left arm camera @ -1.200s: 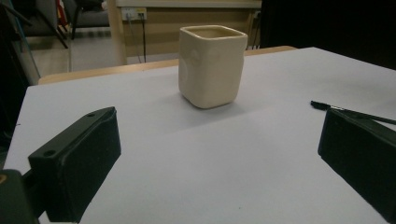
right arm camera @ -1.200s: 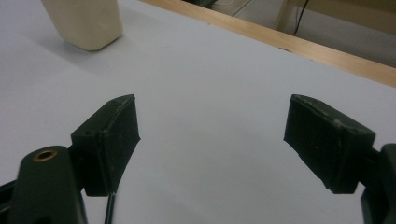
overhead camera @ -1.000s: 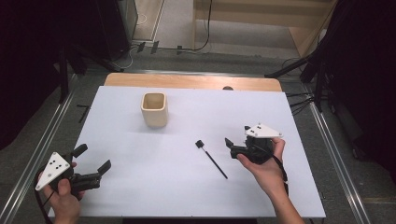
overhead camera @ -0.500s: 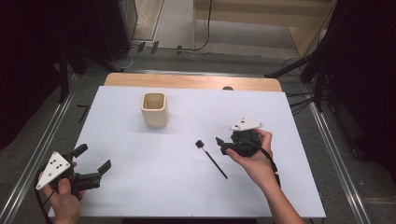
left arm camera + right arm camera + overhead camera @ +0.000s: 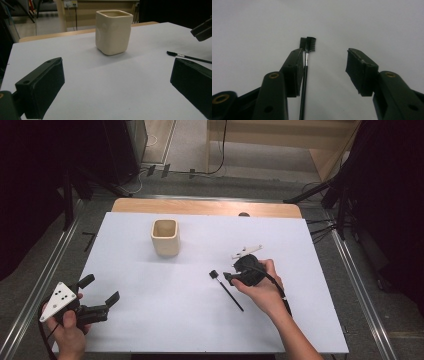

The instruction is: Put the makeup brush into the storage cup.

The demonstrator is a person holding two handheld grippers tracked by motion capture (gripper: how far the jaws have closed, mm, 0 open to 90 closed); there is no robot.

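Black brush lies mid-table toward the right edge; right gripper has dropped onto it, jaws apart astride the shaft, pickup imminent; left gripper idle, jaws spread, near-left corner.

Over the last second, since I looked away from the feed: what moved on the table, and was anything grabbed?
The right tool moved left and down toward the black brush, tilting over it; its jaws now stand open around the brush head, nothing gripped yet. The left tool, the cream cup and the brush itself stayed put.
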